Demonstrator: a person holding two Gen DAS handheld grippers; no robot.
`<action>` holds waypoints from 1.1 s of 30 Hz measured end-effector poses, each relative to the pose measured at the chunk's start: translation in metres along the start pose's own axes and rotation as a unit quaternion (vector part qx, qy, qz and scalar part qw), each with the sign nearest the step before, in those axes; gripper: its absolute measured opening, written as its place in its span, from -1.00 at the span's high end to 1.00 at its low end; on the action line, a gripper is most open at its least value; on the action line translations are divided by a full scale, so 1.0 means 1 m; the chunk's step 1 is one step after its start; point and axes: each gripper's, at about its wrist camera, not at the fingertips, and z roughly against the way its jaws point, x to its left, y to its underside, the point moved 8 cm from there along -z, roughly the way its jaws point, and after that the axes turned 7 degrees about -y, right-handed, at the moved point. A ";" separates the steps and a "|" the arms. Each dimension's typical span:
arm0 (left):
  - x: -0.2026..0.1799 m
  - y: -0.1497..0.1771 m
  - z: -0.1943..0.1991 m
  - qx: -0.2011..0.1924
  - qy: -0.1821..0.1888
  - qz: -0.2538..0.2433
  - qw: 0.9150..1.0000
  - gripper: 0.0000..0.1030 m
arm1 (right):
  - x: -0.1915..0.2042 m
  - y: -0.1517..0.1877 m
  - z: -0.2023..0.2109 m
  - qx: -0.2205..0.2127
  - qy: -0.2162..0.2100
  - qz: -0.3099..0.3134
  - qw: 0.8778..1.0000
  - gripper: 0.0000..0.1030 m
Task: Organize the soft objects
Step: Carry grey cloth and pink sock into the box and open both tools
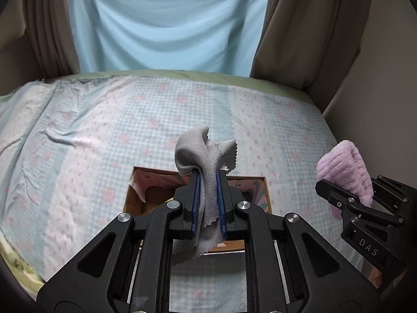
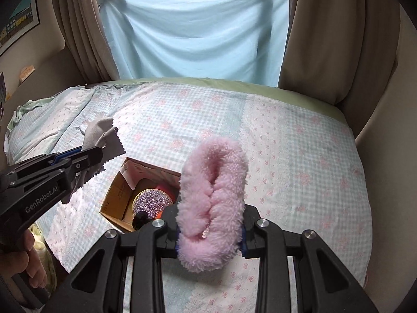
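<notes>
My left gripper (image 1: 208, 173) is shut on a grey cloth (image 1: 202, 151) with zigzag edges, held above an open cardboard box (image 1: 131, 195) on the bed. The cloth drapes over and between the fingers. My right gripper (image 2: 211, 224) is shut on a fluffy pink fleece item (image 2: 212, 195), held above the bed just right of the box (image 2: 114, 195). In the right wrist view the left gripper (image 2: 97, 154) and grey cloth (image 2: 100, 133) show at the left. In the left wrist view the right gripper (image 1: 346, 195) and pink item (image 1: 344, 167) show at the right.
The box holds a round glittery object (image 2: 152, 199) and something red (image 2: 166, 186). The bed has a checked blue and pink sheet (image 2: 286, 156). A light blue sheet (image 2: 198, 31) hangs between beige curtains (image 2: 333, 39) behind. A wall (image 1: 385, 104) stands at the right.
</notes>
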 end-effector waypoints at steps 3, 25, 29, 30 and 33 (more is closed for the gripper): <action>0.025 0.003 -0.020 0.018 0.007 -0.012 1.000 0.80 | 0.012 0.004 -0.022 0.014 0.005 -0.028 1.000 0.44; 0.061 0.071 -0.172 0.177 0.055 -0.085 0.979 0.80 | 0.024 0.035 -0.164 0.145 -0.023 -0.142 0.979 0.44; 0.058 0.072 -0.180 0.180 0.060 -0.110 0.976 0.47 | 0.021 0.030 -0.180 0.152 -0.050 -0.169 0.973 -0.27; 0.056 0.074 -0.182 0.183 0.066 -0.114 0.974 -0.36 | 0.020 0.028 -0.181 0.148 -0.057 -0.177 0.971 -0.66; 0.056 0.078 -0.181 0.176 0.070 -0.125 0.974 -0.99 | 0.014 0.028 -0.179 0.146 -0.046 -0.185 0.971 -0.95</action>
